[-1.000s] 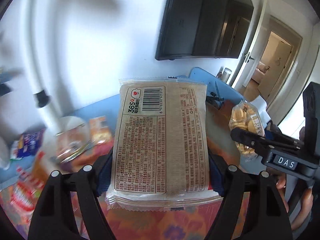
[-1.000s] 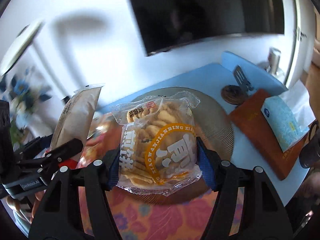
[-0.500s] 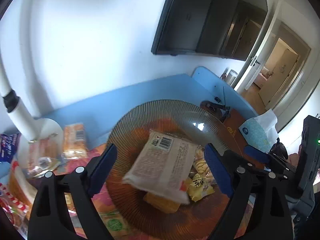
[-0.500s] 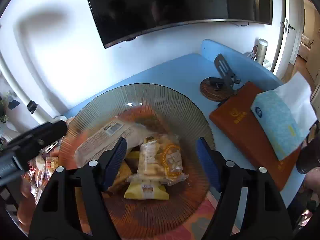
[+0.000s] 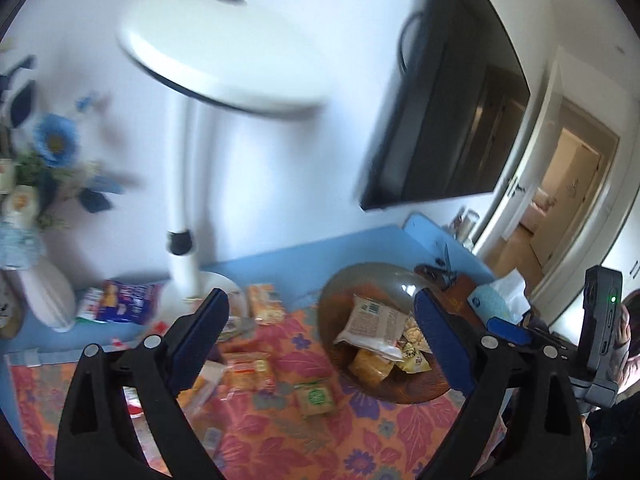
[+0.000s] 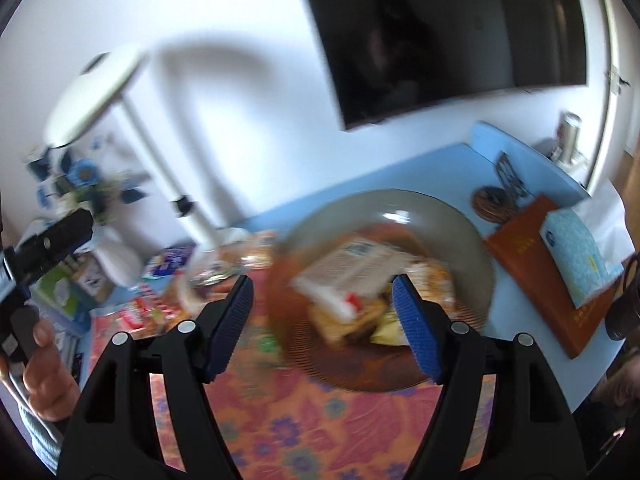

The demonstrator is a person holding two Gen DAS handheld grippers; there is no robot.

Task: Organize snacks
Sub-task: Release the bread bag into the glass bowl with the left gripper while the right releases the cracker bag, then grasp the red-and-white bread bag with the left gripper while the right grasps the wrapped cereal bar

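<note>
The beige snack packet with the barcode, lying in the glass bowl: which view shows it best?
The left wrist view: the beige snack packet is sharp there, barcode visible, lying atop other snacks in the glass bowl. The right wrist view shows it larger but motion-blurred.

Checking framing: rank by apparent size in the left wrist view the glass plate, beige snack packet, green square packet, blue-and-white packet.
1. glass plate
2. beige snack packet
3. blue-and-white packet, close to the beige one; blur leaves this unsure
4. green square packet

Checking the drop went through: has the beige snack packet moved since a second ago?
Yes. It has left the left tongs, whose jaws are opening with nothing between them, and now lies in the glass bowl on other snacks, right of the lamp post.
</note>
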